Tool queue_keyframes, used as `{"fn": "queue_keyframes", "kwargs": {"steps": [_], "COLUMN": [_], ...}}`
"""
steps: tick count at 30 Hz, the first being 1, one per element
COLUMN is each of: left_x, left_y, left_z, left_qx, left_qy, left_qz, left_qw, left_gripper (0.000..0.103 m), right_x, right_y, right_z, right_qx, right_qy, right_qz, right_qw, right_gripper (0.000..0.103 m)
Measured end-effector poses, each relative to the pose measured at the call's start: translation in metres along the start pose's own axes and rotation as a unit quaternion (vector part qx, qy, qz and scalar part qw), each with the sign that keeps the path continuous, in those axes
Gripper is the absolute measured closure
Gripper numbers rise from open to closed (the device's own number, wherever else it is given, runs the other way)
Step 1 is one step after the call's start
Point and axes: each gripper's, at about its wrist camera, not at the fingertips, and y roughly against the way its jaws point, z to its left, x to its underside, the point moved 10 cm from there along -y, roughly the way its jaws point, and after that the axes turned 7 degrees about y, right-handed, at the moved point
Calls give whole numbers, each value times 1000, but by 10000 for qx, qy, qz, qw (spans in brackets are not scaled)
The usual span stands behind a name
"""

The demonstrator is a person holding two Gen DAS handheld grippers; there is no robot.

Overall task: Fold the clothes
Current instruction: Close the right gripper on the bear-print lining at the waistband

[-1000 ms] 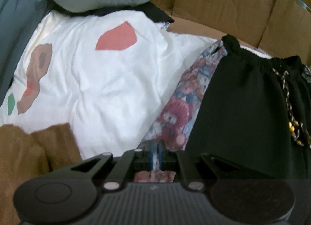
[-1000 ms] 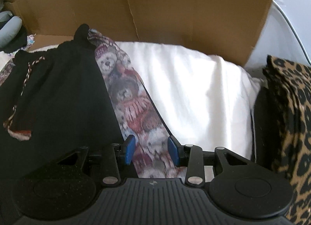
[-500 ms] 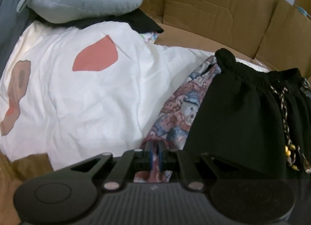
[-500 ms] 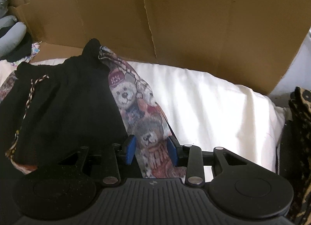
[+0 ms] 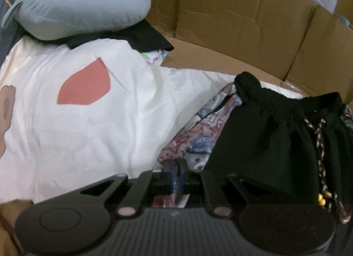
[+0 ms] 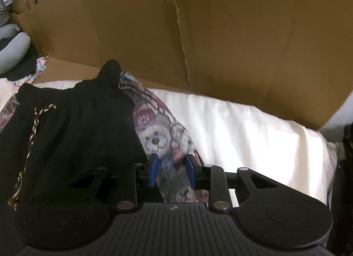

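1. Left gripper (image 5: pixel 175 175) pitched down, jaws pinched tight on the bear-print garment (image 5: pixel 199 133).
2. Right gripper (image 6: pixel 172 173) pitched down, jaws just narrowing around that garment's fold (image 6: pixel 162 139), pad contact unclear.
3. Garment draped over the white bedding (image 6: pixel 247 132), long axis running away toward the cardboard wall (image 6: pixel 220 35).

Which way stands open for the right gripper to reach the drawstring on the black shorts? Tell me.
Probably none yet: the right gripper has teddy-bear fabric between its pads, jaws just closing. The drawstring lies exposed on the black shorts, off to its left.

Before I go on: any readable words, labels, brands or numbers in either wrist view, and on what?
None can be read.
Maroon hat of the bear on the teddy-bear print garment: pale marks, too blurred to tell whether they are letters.
Right gripper body: a small embossed mark, a symbol and no text.
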Motion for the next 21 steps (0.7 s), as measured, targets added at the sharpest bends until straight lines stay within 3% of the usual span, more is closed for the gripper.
{"fn": "queue_keyframes", "kwargs": {"steps": [7,14,21], "left_x": [-7,-18,-26], "left_y": [-5,17,-10], "left_z": [-1,-17,-23], "left_qx": [-326,59,-125], "left_qy": [-136,-41,-128], "left_qz": [39,-190,-72], "left_qw": [9994,9998,9998], "left_gripper": [101,100,100], "right_x": [-12,-34,-48], "right_y": [-14,2,-17], "right_z": [-4,16,28], "right_qx": [47,-96,-28], "right_qy": [12,398,503], "right_qz": [54,-258,-180], "right_qw": [10000,9988,9986], "right_gripper": [70,70,73]}}
